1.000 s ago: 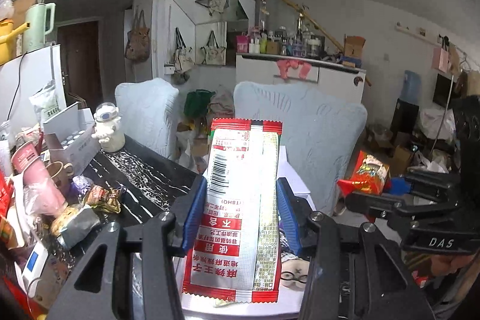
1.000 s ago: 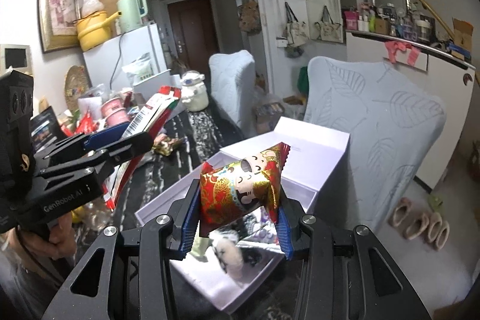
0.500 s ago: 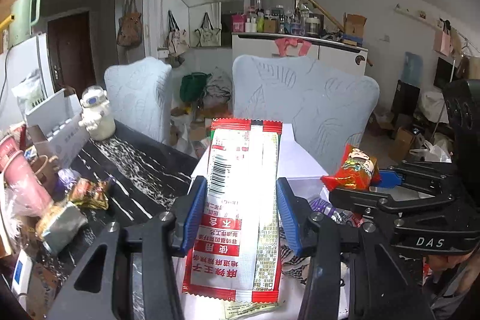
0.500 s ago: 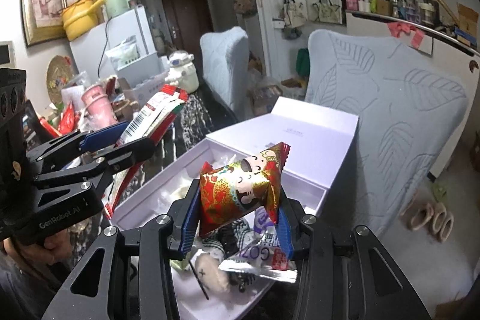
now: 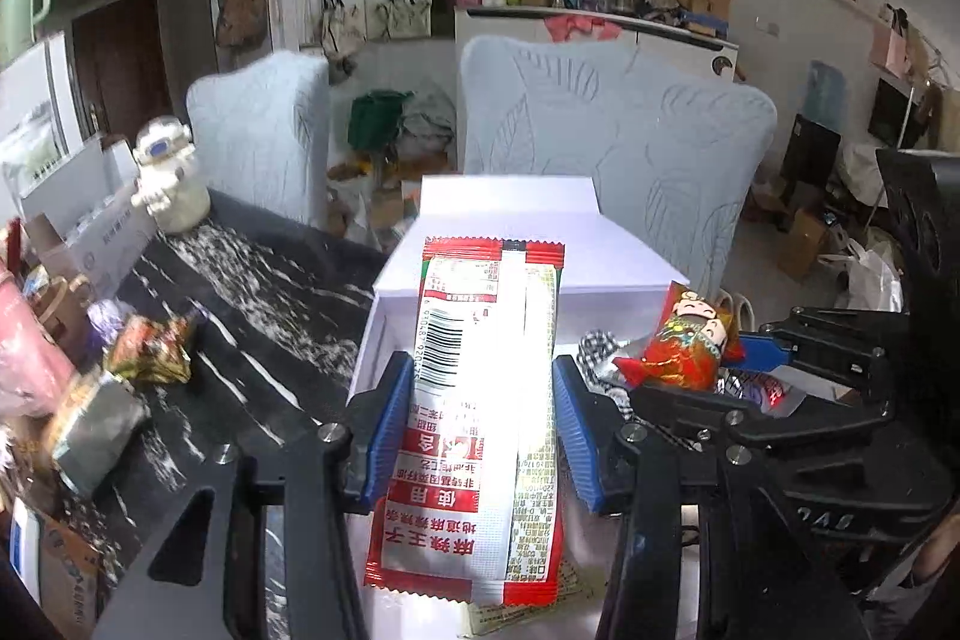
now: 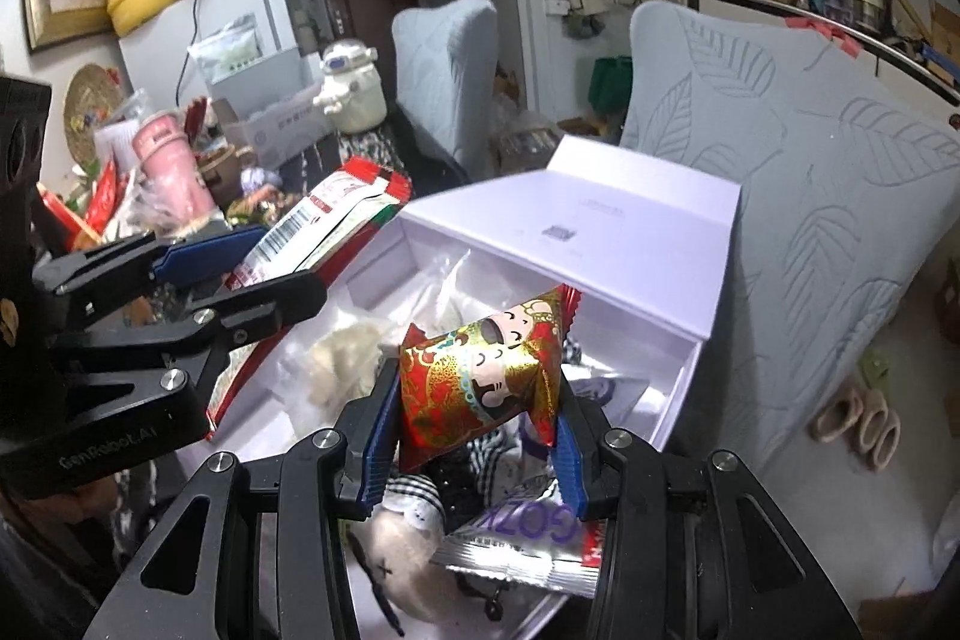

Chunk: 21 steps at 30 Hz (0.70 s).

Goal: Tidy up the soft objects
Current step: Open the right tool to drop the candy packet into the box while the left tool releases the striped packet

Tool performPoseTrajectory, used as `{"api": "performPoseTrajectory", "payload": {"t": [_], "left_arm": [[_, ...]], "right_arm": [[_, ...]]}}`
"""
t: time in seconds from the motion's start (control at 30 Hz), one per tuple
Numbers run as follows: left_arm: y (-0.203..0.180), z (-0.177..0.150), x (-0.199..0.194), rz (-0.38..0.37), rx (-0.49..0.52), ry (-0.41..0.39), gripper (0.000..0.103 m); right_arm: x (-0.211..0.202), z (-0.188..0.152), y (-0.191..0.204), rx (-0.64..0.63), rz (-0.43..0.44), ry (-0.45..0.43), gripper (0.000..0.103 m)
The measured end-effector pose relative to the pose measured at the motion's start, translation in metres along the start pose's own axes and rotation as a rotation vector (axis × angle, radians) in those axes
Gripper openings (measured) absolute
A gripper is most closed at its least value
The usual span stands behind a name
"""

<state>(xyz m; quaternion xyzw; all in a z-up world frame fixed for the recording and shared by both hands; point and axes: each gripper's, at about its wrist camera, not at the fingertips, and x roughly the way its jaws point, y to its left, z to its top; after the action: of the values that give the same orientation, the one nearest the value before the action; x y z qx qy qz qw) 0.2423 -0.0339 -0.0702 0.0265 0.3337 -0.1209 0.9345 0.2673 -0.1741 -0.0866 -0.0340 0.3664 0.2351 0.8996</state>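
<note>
We hold a long red-and-white snack packet (image 5: 480, 418) clamped in our left gripper (image 5: 474, 430), above the open white box (image 6: 672, 388) near its left wall. Our right gripper (image 6: 474, 436) pinches a red cartoon-printed pouch (image 6: 486, 376) over the box's near end, above a plush toy (image 6: 402, 550) and silver packet (image 6: 528, 538) lying inside.

Both grippers are black with shiny silver screws. The left gripper (image 5: 477, 424) and the right gripper (image 6: 474, 430) have ridged blue pads (image 5: 384, 430) inside. White letters mark their black bodies.
</note>
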Motion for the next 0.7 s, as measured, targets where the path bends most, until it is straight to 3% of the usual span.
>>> {"api": "performPoseTrajectory", "payload": {"t": [0.47, 0.7], "left_arm": [[0.013, -0.014, 0.038, -0.012, -0.071, 0.152, 0.046], [0.013, -0.014, 0.04, 0.0, -0.078, 0.166, 0.046]], "right_arm": [[0.02, -0.003, 0.009, -0.067, -0.049, 0.048, 0.048], [0.02, 0.0, 0.01, -0.098, -0.053, 0.08, 0.057]]}}
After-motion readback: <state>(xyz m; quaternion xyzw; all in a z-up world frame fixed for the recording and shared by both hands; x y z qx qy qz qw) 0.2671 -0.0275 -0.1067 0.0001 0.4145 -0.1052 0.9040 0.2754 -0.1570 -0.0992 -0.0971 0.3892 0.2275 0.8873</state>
